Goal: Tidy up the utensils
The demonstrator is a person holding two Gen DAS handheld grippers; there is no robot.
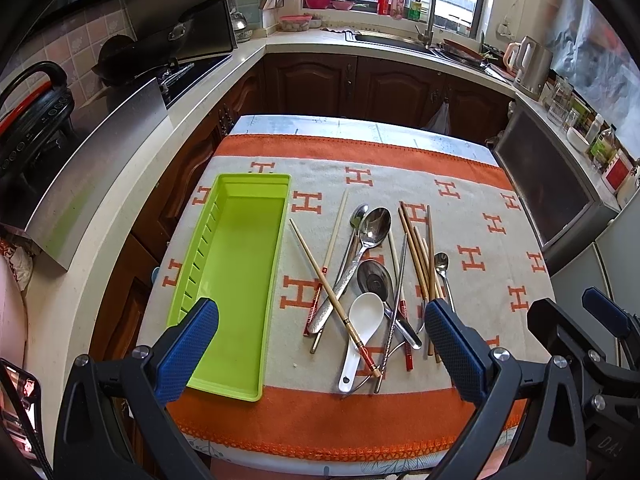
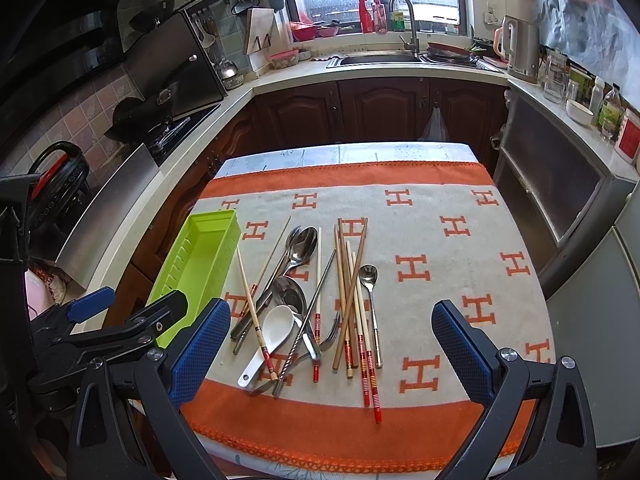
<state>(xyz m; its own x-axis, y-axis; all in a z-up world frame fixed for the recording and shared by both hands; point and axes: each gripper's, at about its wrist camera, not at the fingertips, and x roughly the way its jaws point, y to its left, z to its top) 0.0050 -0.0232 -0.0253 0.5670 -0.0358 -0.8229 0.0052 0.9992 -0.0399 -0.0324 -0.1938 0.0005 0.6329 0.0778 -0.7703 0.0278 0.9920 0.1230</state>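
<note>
A lime green utensil tray (image 1: 236, 280) lies empty on the left of the table; it also shows in the right wrist view (image 2: 196, 264). To its right lies a loose pile of utensils: a white ceramic spoon (image 1: 358, 330) (image 2: 272, 334), a large steel spoon (image 1: 372, 226) (image 2: 302, 246), a small steel spoon (image 1: 442, 264) (image 2: 369, 276), a fork (image 2: 328, 336), and several wooden chopsticks (image 1: 420, 264) (image 2: 352, 292). My left gripper (image 1: 322, 344) is open and empty above the table's near edge. My right gripper (image 2: 332, 346) is open and empty above the pile.
The table carries an orange and grey cloth (image 1: 480, 216) with H marks. Kitchen counters surround it: stove and pans at left (image 1: 168, 68), sink (image 1: 404, 42) under the window, kettle (image 1: 528, 64) and a cabinet (image 1: 552, 196) at right.
</note>
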